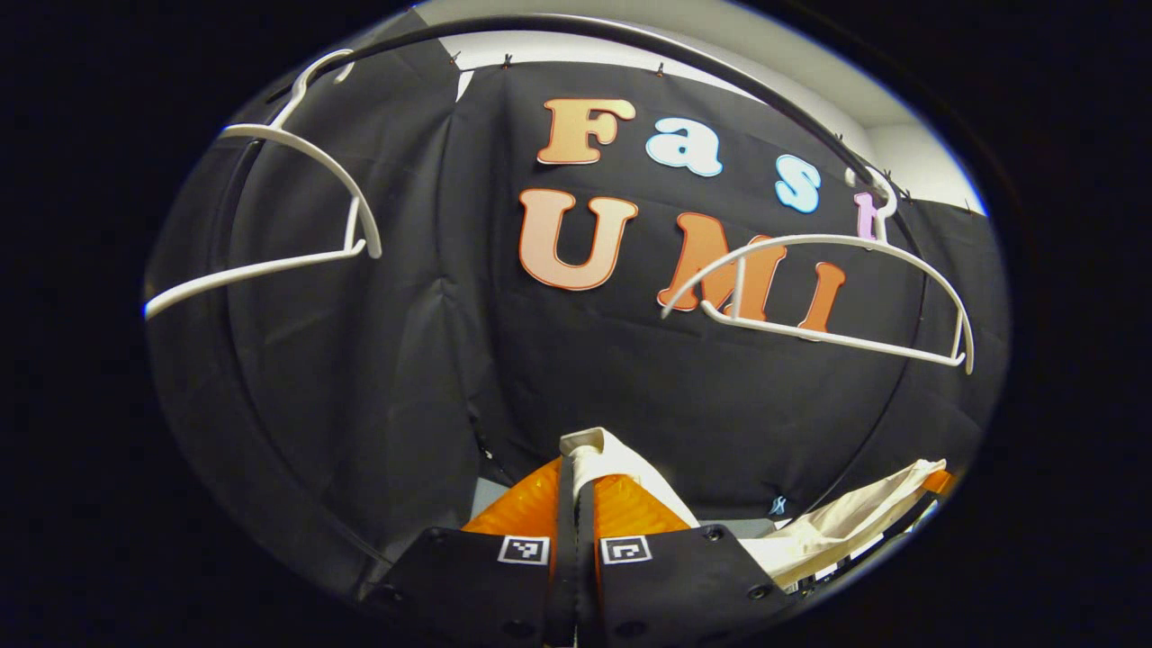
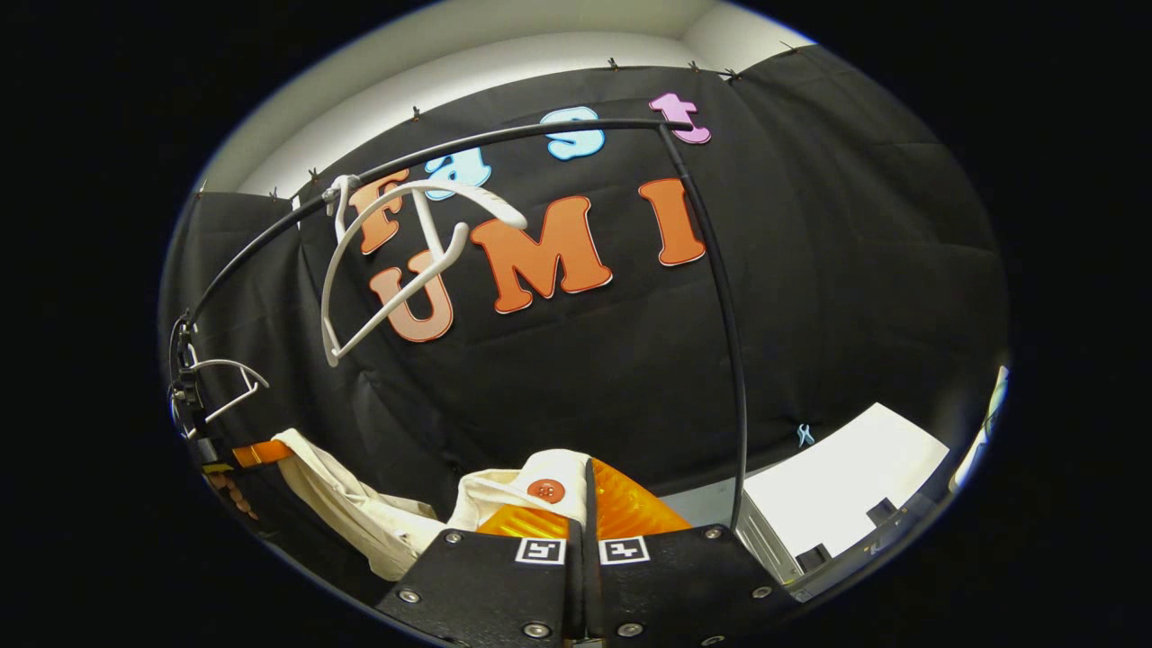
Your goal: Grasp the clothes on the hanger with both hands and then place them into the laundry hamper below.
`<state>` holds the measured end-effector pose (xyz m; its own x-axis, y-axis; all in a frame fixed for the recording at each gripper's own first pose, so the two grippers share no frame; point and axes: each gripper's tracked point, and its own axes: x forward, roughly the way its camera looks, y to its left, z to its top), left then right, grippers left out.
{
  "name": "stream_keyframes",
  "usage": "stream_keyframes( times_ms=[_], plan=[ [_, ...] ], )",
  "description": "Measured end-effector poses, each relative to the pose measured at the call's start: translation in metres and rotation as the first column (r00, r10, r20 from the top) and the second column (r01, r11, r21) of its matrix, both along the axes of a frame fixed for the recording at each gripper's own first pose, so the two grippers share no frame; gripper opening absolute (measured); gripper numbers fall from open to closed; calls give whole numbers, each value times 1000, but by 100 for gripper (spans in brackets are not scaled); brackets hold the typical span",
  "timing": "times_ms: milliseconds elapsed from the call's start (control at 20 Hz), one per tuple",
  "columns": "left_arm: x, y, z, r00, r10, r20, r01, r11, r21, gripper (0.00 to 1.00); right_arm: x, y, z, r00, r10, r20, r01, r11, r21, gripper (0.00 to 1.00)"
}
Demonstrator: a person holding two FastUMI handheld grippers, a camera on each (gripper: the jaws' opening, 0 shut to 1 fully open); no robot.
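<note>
Left gripper (image 1: 585, 490): fingers pinching a fold of cream garment (image 1: 621, 463). Right gripper (image 2: 585, 490): pinching the same garment beside its orange button (image 2: 545, 490). Two bare white hangers (image 1: 828, 288) on black rail (image 1: 630, 45) above.

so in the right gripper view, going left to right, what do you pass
small white hanger at the rail's left end → cream garment → larger white hanger → orange button → right gripper → upright black rail post → white box
</note>
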<state>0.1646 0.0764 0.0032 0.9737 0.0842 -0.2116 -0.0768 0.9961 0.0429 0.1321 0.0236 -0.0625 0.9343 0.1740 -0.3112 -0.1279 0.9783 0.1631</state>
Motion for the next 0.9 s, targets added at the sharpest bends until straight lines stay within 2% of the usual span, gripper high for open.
stream_keyframes(
  times_ms=[450,750,900],
  plan=[
    [1,-68,-21,991,-124,-54,124,992,6,7,-3,40,-6,998,53,-16,-53,999,13,0],
    [-7,-117,-36,974,-209,-86,209,978,-12,7,-12,81,-16,993,110,-34,-109,994,30,0],
    [-10,-142,-49,957,-267,-117,268,963,-10,7,-15,98,-20,989,142,-44,-141,990,28,0]
  ],
)
